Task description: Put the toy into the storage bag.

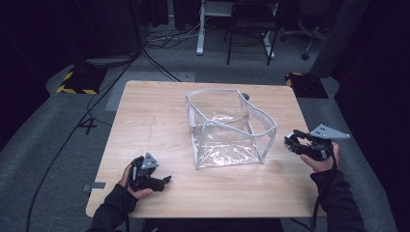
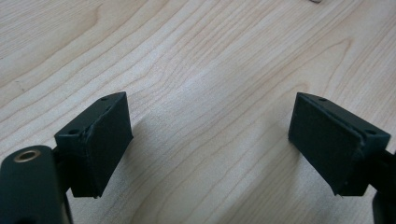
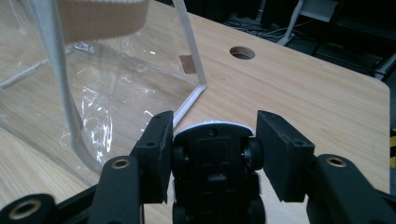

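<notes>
A clear plastic bag (image 1: 227,130) with white edging stands open on the wooden table (image 1: 154,111); in the right gripper view its wall (image 3: 107,88) rises close at the left. My right gripper (image 1: 290,141) hovers just right of the bag, shut on a small toy car (image 3: 212,158) whose dark underside and wheels face the camera between the jaws (image 3: 212,123). My left gripper (image 1: 166,180) rests low near the table's front left, open, its pads (image 2: 107,135) wide apart over bare wood with nothing between them (image 2: 210,140).
A round hole (image 3: 242,52) is cut in the table behind the bag. Beyond the table stand chairs (image 1: 249,29), desk legs and floor cables (image 1: 159,38). Black-and-yellow striped blocks (image 1: 77,79) sit on the floor at both far corners.
</notes>
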`<state>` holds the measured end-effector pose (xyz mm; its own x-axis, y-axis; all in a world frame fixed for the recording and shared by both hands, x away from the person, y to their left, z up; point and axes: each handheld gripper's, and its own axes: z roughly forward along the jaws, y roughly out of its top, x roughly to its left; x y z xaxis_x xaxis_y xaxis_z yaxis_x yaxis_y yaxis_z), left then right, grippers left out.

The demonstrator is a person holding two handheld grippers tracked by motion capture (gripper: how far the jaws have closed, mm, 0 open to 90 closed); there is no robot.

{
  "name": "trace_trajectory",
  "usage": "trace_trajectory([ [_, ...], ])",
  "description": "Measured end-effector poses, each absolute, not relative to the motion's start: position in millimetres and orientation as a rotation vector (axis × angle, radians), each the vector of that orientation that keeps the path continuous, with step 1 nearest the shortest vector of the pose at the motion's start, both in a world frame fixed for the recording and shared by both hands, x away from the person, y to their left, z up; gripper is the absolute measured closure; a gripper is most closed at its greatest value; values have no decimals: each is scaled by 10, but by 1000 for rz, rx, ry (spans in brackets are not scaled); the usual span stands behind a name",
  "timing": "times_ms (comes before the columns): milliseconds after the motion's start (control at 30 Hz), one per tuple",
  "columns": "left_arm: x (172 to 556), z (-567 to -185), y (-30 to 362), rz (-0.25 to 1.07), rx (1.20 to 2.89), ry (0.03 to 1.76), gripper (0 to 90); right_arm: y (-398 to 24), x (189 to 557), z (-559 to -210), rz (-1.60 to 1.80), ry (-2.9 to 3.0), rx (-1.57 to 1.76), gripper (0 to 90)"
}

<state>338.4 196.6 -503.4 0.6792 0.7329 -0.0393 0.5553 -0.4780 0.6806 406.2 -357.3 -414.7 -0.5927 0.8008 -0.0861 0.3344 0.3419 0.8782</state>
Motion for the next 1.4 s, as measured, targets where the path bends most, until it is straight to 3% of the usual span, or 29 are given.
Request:
trace_trajectory([
  [533, 3384, -5034, 1966, 337, 2210, 985, 137, -3579, 4106, -3662, 1198, 2039, 946, 487],
  [1400, 3384, -5035, 1966, 337, 2209, 985, 137, -3449, 4175, -3176, 1215, 1988, 888, 487],
])
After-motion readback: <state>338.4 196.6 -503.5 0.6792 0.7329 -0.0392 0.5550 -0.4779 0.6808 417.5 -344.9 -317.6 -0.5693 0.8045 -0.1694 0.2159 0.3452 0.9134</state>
